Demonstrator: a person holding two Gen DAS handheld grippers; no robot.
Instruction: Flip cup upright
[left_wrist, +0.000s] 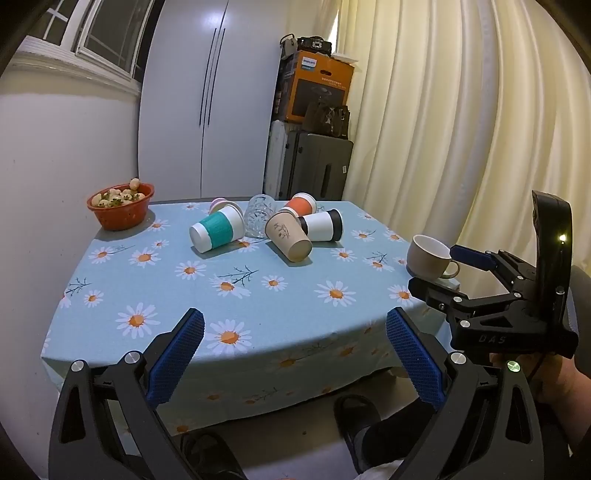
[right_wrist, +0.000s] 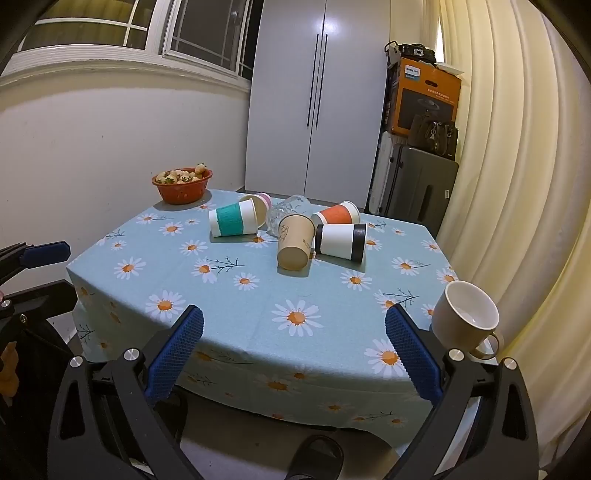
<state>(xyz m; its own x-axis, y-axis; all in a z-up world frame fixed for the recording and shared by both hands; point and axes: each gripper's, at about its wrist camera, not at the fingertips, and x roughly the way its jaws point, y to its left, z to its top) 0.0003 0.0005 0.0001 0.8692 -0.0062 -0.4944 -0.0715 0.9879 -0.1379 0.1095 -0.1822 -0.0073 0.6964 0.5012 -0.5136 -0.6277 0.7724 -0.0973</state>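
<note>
Several cups lie on their sides in the middle of the table: a teal-banded one (left_wrist: 218, 229) (right_wrist: 233, 221), a tan paper one (left_wrist: 289, 238) (right_wrist: 294, 242), a white and black one (left_wrist: 322, 226) (right_wrist: 341, 240), an orange one (left_wrist: 301, 204) (right_wrist: 336, 214), a pink one (left_wrist: 218, 204) and a clear glass (left_wrist: 260, 216) (right_wrist: 285, 213). A beige mug (left_wrist: 428, 262) (right_wrist: 464, 317) stands upright at the right edge. My left gripper (left_wrist: 295, 354) is open and empty over the near edge. My right gripper (right_wrist: 293, 354) is open and empty, just left of the mug.
A red bowl of fruit (left_wrist: 122, 206) (right_wrist: 183, 184) sits at the table's (left_wrist: 258, 306) far left corner. A wall is on the left, a white cabinet (left_wrist: 207, 110) behind, stacked boxes and a suitcase (left_wrist: 314, 166) at back right, curtains (left_wrist: 461, 129) on the right.
</note>
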